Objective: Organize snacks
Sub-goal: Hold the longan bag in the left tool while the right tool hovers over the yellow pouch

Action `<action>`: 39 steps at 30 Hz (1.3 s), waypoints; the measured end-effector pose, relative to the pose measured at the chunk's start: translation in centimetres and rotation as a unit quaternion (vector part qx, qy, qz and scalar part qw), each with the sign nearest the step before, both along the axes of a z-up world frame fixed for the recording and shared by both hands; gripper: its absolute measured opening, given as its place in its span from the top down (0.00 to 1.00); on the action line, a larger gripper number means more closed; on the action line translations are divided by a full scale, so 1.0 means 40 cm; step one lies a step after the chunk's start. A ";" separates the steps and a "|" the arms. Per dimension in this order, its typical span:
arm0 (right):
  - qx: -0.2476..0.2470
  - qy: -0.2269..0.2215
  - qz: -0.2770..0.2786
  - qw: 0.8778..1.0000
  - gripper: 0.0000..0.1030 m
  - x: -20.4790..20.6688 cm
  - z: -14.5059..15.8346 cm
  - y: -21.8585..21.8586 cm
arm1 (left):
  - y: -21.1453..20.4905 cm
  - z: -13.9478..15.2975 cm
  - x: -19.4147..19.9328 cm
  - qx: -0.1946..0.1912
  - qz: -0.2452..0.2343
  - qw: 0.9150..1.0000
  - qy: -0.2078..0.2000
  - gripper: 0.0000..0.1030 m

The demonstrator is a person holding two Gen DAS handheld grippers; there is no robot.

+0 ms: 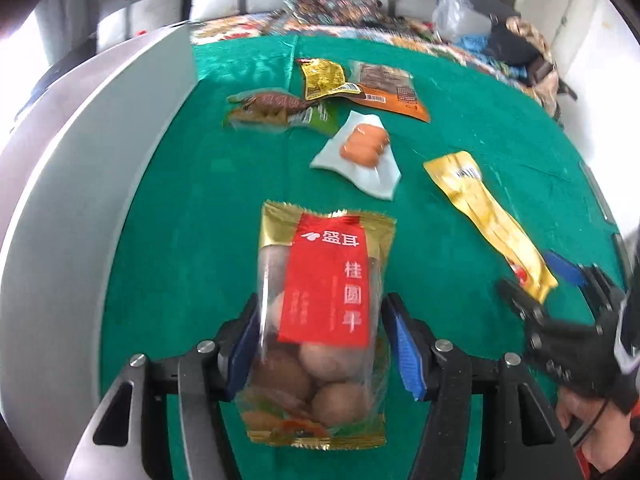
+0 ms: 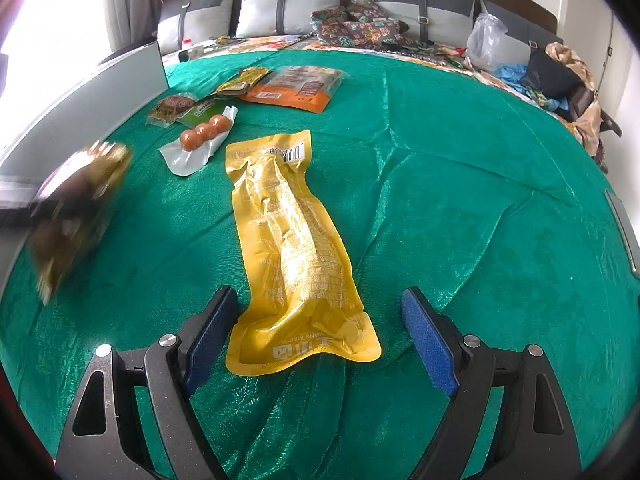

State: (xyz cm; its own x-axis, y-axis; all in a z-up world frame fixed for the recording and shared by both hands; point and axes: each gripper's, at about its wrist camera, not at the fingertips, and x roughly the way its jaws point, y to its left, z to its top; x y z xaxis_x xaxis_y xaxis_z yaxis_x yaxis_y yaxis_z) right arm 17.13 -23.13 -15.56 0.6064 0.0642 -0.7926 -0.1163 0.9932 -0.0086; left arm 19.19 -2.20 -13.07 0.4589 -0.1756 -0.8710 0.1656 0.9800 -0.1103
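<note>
- Left gripper: fingers clamped on the longan packet, held above the green cloth.
- Right gripper: fingers spread wide, straddling the near end of the yellow pouch lying mid-cloth.
- Remaining snack packets lie toward the cloth's far edge.

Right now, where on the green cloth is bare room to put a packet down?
The wide stretch right of the long yellow packet is bare up to the cloth's far edge. Crowded: the far left, where the orange packet, the sausage packet and small packets cluster beside the grey box.
</note>
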 end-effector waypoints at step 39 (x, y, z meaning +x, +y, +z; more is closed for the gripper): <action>0.002 0.000 0.001 1.000 0.14 -0.003 -0.002 -0.003 | -0.007 -0.096 0.007 0.039 0.006 0.998 -0.054 0.00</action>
